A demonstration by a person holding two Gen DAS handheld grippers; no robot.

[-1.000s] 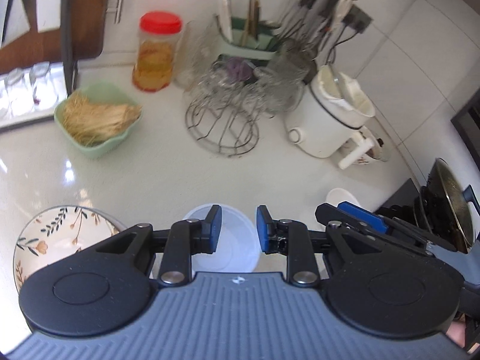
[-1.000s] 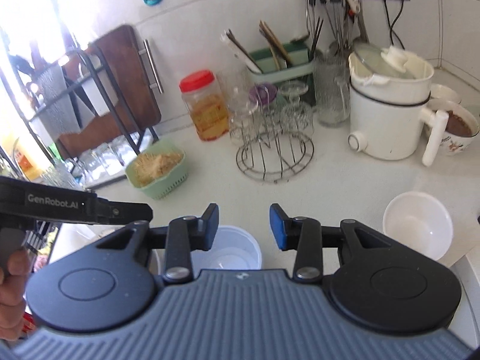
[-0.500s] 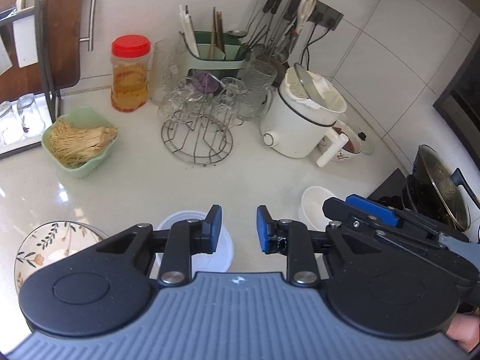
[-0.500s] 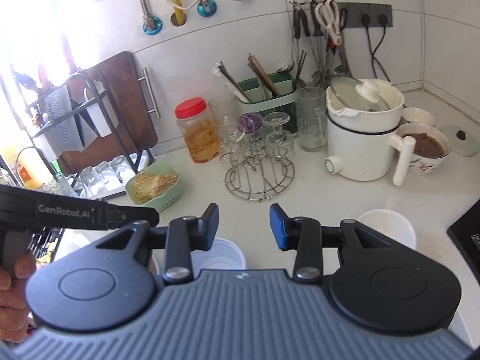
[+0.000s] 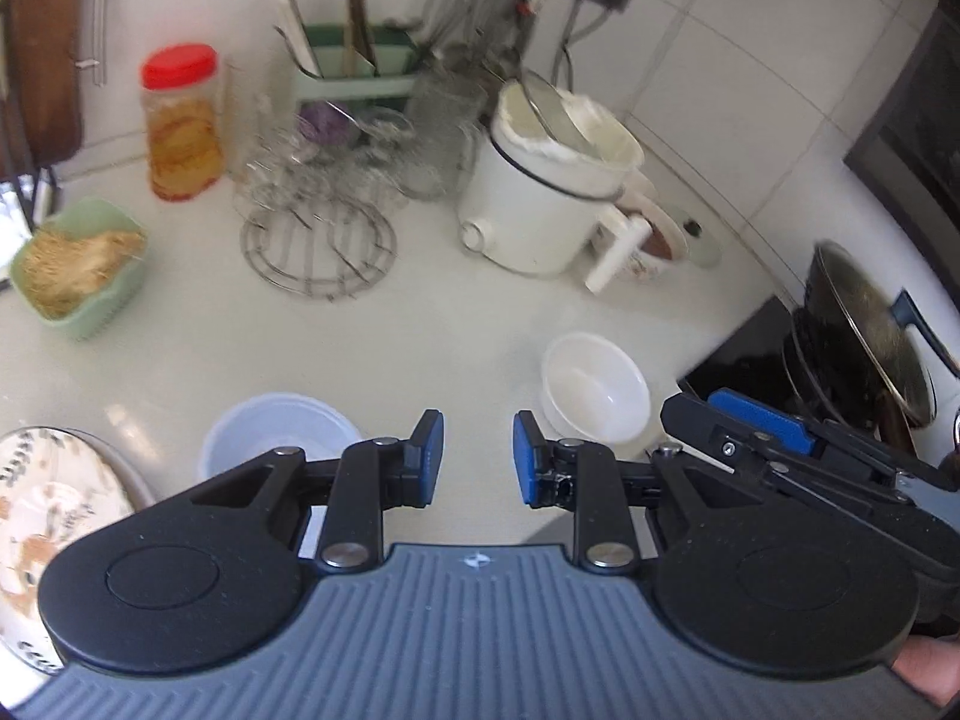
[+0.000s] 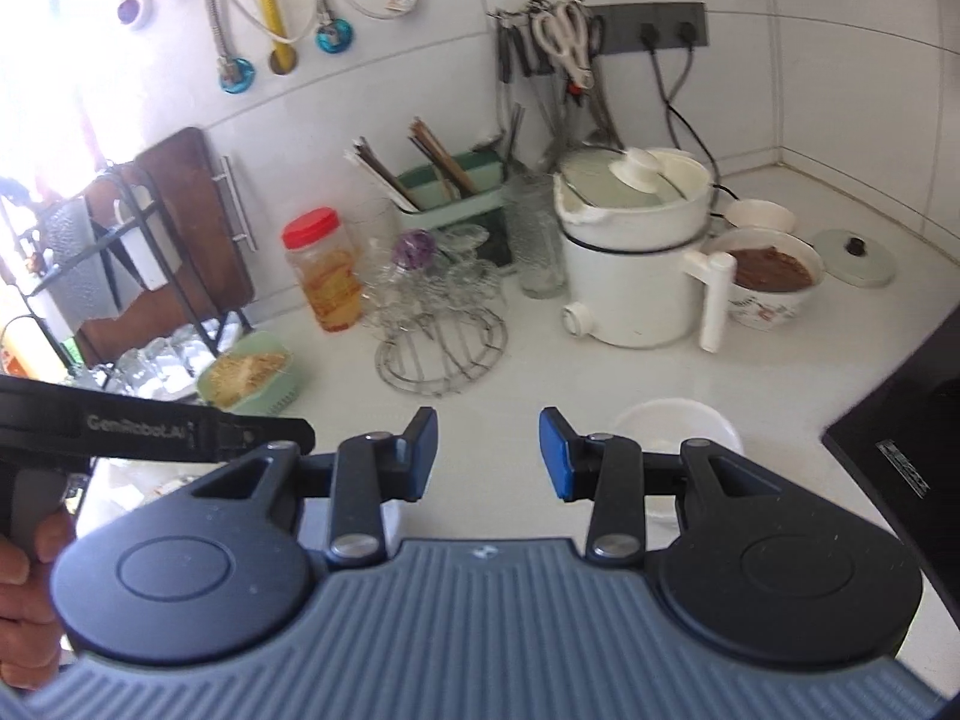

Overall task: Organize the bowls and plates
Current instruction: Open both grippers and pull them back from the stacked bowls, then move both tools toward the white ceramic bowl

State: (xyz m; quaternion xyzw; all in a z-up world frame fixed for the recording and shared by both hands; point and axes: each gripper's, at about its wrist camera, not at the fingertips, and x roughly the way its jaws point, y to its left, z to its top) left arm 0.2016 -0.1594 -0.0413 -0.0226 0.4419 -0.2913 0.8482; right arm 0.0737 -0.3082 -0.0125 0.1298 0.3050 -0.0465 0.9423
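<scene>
Evidently both cameras had swung rightward over half a second, bringing the white bowl (image 5: pixel 594 387) into clearer view: judged the next pickup. Left of that bowl lay a floral plate (image 5: pixel 54 516), glazed and flat, then a translucent plastic bowl (image 5: pixel 276 438). Left gripper (image 5: pixel 474 459) and right gripper (image 6: pixel 486 456) stood released, empty.

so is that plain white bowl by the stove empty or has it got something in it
Empty. The left wrist view looks straight into the white bowl, upright on the counter, and shows only its bare white inside; the right wrist view hides most of it.
</scene>
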